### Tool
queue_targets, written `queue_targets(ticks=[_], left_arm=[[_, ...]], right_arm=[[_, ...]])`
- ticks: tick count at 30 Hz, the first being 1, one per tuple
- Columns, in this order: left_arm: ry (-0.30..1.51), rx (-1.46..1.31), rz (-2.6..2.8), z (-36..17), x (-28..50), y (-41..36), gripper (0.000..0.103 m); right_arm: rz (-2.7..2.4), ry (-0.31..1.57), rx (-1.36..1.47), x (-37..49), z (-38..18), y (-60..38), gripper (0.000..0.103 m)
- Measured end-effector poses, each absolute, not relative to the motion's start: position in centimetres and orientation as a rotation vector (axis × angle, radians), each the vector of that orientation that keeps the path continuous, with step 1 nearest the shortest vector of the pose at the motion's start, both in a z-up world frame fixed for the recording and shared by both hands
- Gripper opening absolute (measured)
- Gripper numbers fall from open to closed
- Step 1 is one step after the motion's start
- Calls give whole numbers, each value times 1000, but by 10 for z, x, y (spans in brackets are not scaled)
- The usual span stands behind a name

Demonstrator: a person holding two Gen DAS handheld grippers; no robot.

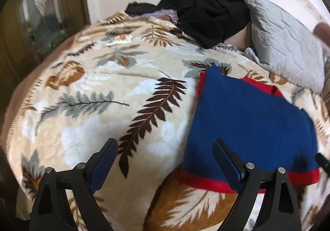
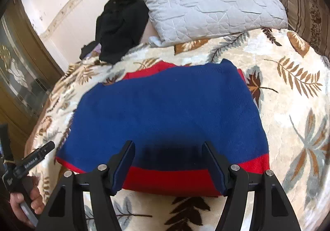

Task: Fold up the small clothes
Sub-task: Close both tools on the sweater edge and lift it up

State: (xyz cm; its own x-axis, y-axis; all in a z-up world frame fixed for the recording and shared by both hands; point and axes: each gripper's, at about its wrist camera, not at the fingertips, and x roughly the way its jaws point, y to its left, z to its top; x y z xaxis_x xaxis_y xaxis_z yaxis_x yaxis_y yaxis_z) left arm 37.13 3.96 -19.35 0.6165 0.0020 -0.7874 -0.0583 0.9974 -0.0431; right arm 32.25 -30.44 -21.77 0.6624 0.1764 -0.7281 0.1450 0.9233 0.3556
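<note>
Both grippers, left gripper (image 1: 165,148) and right gripper (image 2: 168,147), hang spread and empty above the folded blue sweater (image 2: 165,107) (red-trimmed); leaf-patterned blanket (image 1: 92,86) beneath; grey pillow (image 2: 206,0) beyond.

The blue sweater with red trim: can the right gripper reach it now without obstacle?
Probably yes. The right gripper is open, hovering above the sweater's near hem, with nothing between them.

Both wrist views look steeply down, sharing the sweater (image 1: 247,119).
</note>
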Motion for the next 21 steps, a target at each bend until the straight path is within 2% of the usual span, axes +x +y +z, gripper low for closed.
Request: queue_targets(ticks=[14, 16, 17, 18, 19, 21], left_arm=[[1156, -225, -155, -242, 420, 21, 92], [1186, -261, -197, -248, 423, 16, 80], [1185, -267, -211, -248, 423, 13, 78], [1180, -275, -236, -247, 423, 10, 72], [1184, -288, -273, -247, 423, 6, 62], [1198, -288, -296, -250, 425, -2, 54]], right_arm=[[7, 832, 431, 323, -216, -312, 71], [5, 829, 429, 324, -216, -313, 71], [4, 826, 427, 324, -216, -313, 71], [4, 823, 426, 324, -216, -314, 71], [3, 819, 425, 324, -215, -315, 71], [-3, 814, 423, 324, -215, -317, 71]])
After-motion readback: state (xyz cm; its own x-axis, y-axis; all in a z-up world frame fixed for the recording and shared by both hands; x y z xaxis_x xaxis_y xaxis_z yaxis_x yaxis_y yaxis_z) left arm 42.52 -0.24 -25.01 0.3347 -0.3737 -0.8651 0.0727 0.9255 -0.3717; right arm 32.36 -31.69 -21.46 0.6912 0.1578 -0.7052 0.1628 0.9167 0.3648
